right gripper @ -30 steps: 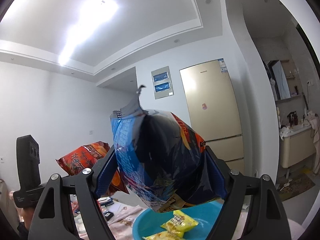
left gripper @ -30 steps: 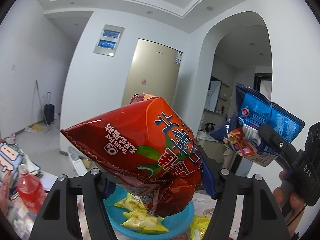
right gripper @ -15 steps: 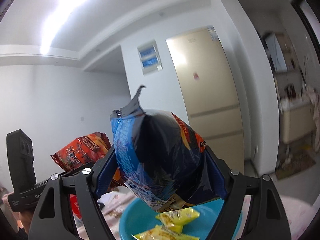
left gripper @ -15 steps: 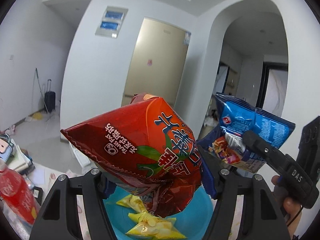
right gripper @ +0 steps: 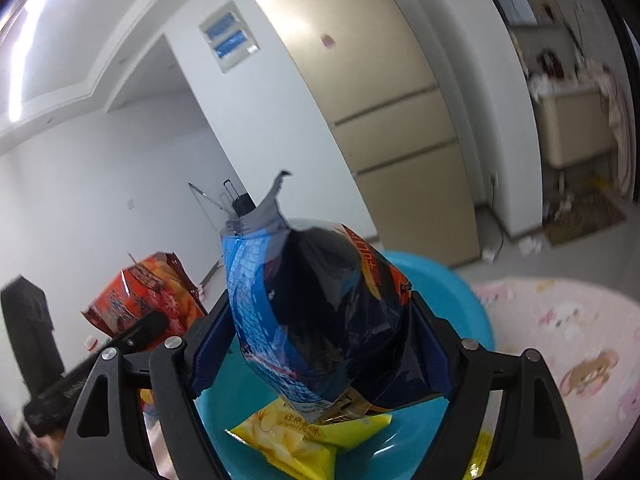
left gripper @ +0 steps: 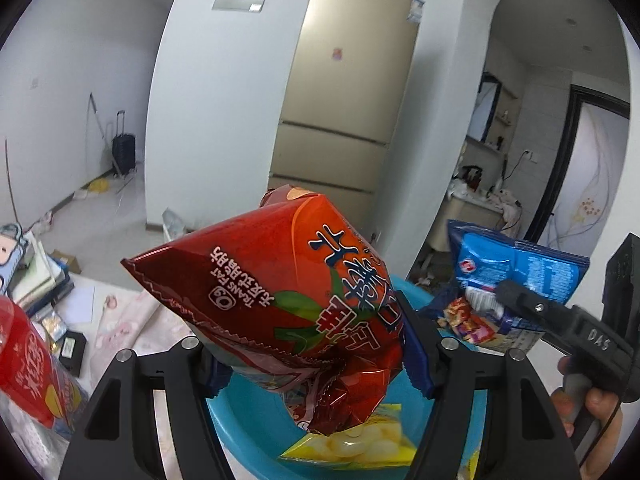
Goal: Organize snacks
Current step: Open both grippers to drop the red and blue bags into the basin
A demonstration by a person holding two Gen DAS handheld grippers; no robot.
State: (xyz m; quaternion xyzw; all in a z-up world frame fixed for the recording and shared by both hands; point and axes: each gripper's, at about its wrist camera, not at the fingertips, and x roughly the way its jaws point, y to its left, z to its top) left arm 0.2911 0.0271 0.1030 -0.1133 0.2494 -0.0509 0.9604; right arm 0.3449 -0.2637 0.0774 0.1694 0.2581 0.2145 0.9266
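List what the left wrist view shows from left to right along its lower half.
Red bottle → red snack bag in the left gripper → blue snack bag → right gripper.

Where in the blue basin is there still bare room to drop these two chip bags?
The basin shows bare blue along its far rim and right wall, beyond the yellow packs, which crowd its near middle. The left claw holds the red bag, the right claw the blue bag, both over it.
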